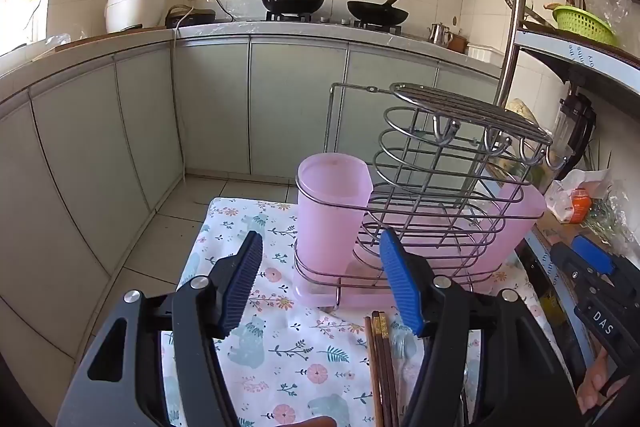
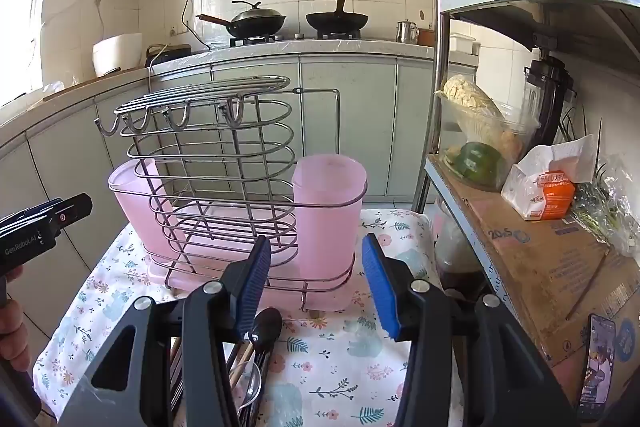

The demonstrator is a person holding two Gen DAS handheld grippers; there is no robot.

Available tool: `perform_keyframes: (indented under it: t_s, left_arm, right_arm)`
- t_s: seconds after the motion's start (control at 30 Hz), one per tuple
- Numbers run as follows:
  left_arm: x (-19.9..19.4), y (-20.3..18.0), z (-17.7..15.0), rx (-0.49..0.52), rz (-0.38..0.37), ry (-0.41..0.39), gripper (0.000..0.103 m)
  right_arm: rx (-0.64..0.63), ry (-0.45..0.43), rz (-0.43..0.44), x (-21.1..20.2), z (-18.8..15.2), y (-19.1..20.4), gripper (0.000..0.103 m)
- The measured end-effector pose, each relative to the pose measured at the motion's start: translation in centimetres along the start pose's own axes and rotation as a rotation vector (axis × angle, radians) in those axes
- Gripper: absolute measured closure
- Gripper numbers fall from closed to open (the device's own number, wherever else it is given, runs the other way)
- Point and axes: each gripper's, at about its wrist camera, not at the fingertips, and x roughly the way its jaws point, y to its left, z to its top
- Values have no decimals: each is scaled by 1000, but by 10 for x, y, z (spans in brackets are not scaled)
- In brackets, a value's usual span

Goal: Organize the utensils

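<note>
A wire utensil rack point(image 1: 436, 179) with two pink plastic cups point(image 1: 332, 211) stands on a floral cloth point(image 1: 280, 355); it also shows in the right wrist view point(image 2: 224, 187). Brown chopsticks point(image 1: 382, 367) lie on the cloth below my left gripper point(image 1: 320, 279), which is open and empty, just before the rack. In the right wrist view a dark spoon point(image 2: 266, 325), chopsticks point(image 2: 240, 363) and other utensils lie under my right gripper point(image 2: 316, 279), which is open and empty in front of the right pink cup point(image 2: 328, 211).
A metal shelf unit point(image 2: 532, 255) stands to the right with a cardboard liner, a phone point(image 2: 600, 359), a tissue pack point(image 2: 548, 195) and vegetables. Kitchen cabinets point(image 1: 248, 107) and a counter with two woks point(image 1: 294, 1) lie beyond.
</note>
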Motion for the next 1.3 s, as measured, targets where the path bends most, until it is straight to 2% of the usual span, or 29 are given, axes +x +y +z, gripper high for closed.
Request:
perform_keyframes:
  t_s: [1.3]
  left_arm:
    - [-2,-5,-2,-3,-9,9,41]
  right_arm:
    - [-5,1,-2,-1,0,2,56]
